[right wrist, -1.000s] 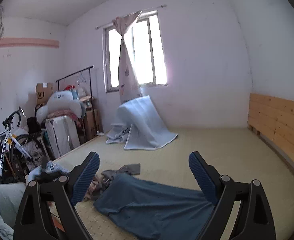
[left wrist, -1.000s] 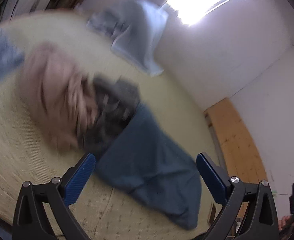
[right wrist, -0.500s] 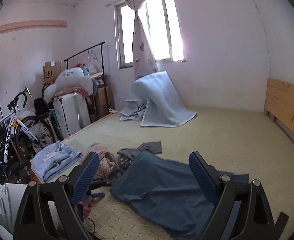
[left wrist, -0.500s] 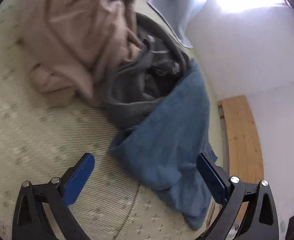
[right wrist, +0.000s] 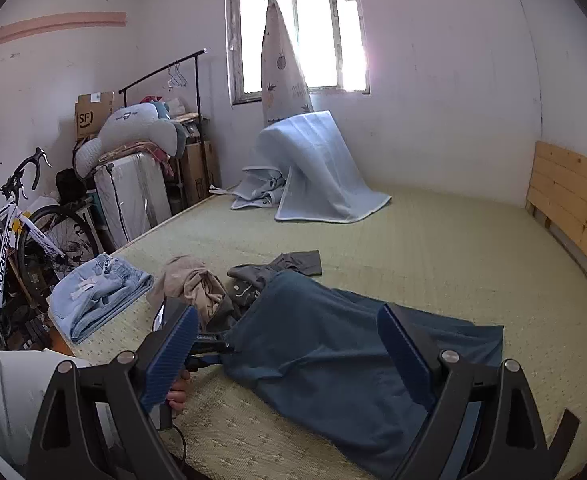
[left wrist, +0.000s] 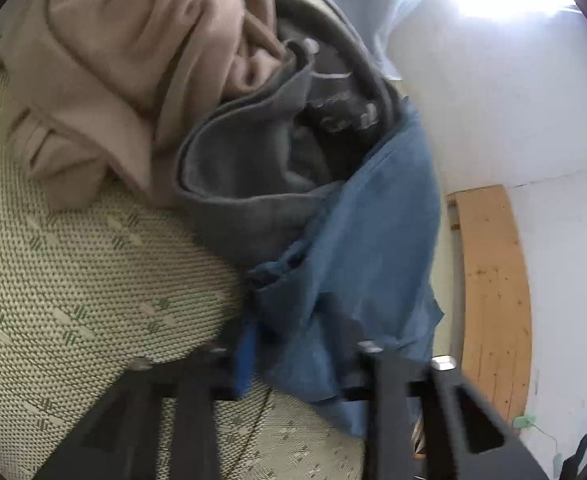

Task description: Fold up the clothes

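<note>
One "SF" cardboard box (right wrist: 93, 114) beside bicycle (right wrist: 17, 236)

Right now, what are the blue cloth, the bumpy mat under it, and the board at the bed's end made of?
Blue cloth: soft, matte fabric, perhaps cotton; it drapes in loose folds. Mat: looks woven, maybe straw or rattan; a tight dotted weave with small green marks. Board: pale, unpainted wood; planks and knots show.
</note>
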